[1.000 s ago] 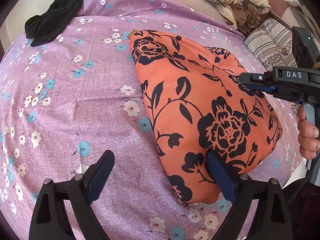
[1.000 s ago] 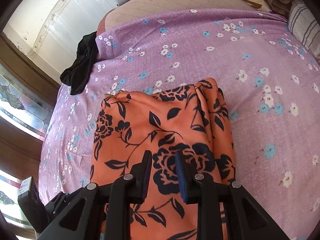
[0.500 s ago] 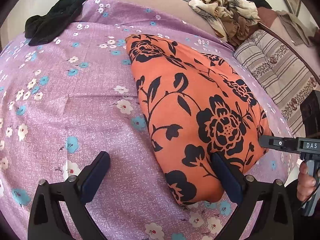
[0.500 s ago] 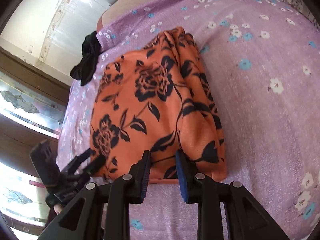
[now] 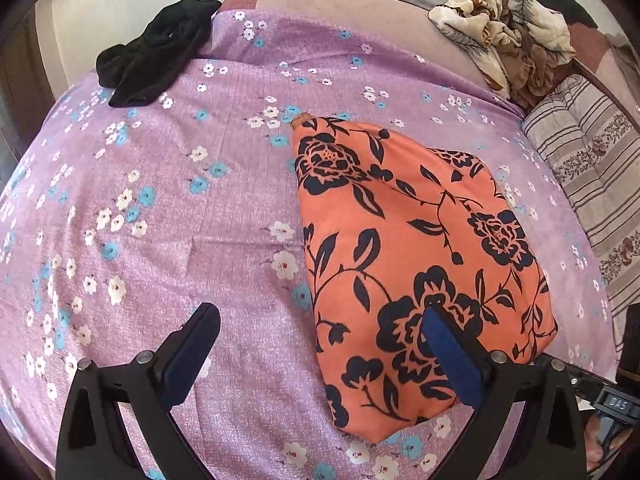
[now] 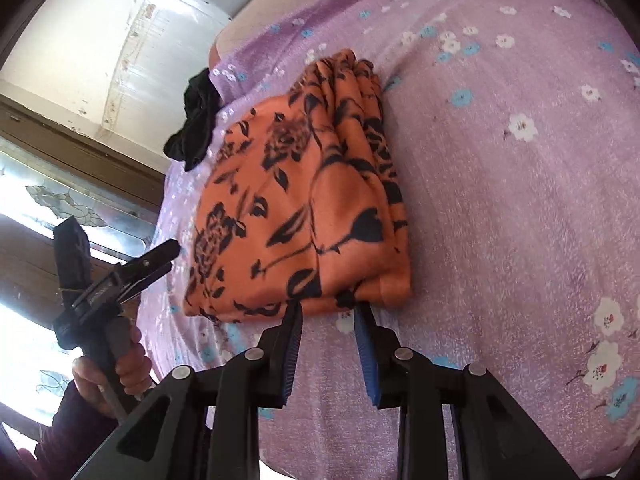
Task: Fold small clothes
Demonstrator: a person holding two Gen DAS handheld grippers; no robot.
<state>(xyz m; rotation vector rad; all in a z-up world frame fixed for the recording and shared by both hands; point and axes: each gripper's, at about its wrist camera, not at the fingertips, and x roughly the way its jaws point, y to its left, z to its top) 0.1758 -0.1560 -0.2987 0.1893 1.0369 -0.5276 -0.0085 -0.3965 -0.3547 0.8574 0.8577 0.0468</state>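
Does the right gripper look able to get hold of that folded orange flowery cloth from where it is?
Probably yes. The right gripper sits at the near edge of the orange cloth, its jaws partly apart and empty, with only bare purple sheet between. The left gripper stands off to the side, not blocking.

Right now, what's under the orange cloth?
The orange cloth lies folded on the purple flowered sheet, which shows all round it. Its own lower layers show at the near edge. Anything between or beneath them is covered.
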